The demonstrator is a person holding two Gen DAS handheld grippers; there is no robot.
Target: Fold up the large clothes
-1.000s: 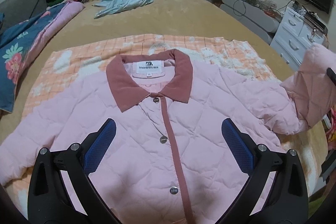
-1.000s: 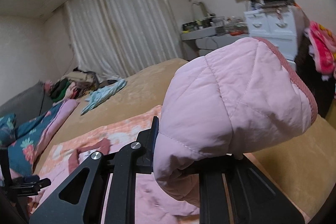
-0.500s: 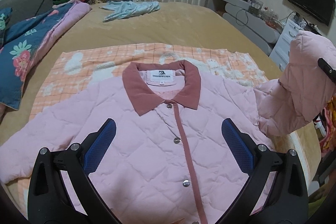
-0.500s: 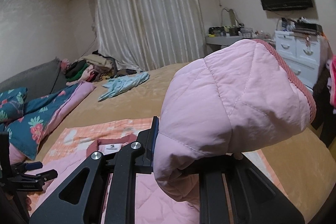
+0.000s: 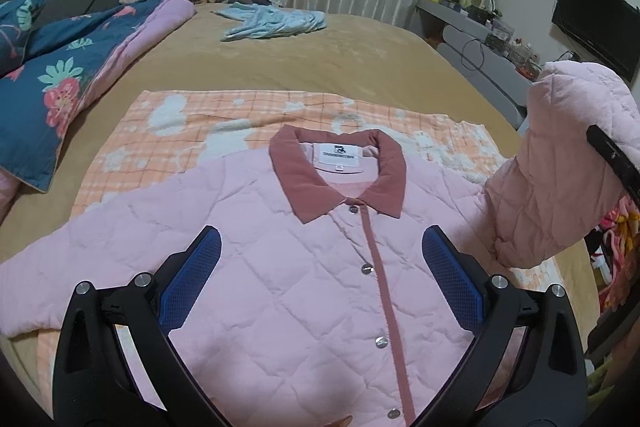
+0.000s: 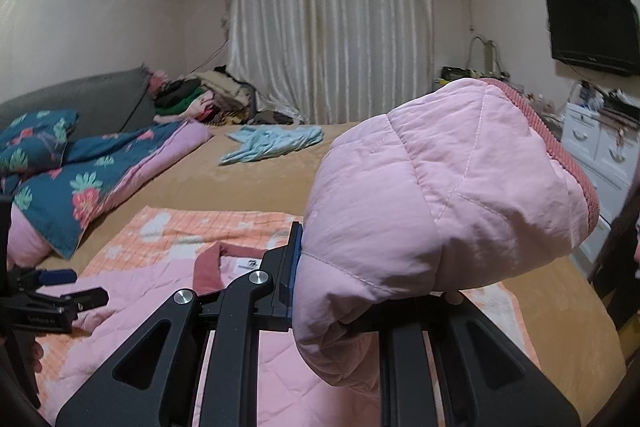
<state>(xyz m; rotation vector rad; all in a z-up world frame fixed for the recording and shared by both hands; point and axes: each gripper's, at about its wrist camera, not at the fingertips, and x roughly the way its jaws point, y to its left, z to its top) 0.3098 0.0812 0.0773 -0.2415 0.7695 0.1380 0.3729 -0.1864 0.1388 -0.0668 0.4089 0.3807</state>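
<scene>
Right gripper [image 6: 360, 291]: jaws closed on the cuff end of the jacket's sleeve [image 6: 440, 195]. Quilted fabric bunches up over the fingers; the corded dusty-rose cuff edge faces up and to the right. Sleeve is lifted clear of the bed. In the left wrist view the same sleeve [image 5: 552, 163] hangs raised at the right edge, with a black part of the right gripper across it.

Left gripper [image 5: 320, 267]: fingers spread wide, blue pads [image 5: 192, 279] apart, nothing between them. It hovers over the jacket's chest; contact with the fabric cannot be determined.

Pink quilted jacket [image 5: 280, 267]: lies front-up and buttoned, snaps visible along the dusty-rose placket, collar [image 5: 340, 171] spread open with a white label inside. The other sleeve extends flat toward the left edge of the left wrist view. Jacket rests on an orange checked blanket [image 5: 168, 131], which lies on the tan bedspread [image 5: 320, 59].

Surroundings: light blue garment [image 5: 272, 23] farther up the bed, well apart from the jacket; navy floral quilt [image 5: 52, 83] along the left side; pile of clothes [image 6: 200, 99] by the curtain [image 6: 332, 27]; wall television [image 6: 592, 27] and white drawers [image 6: 600, 143] to the right.
</scene>
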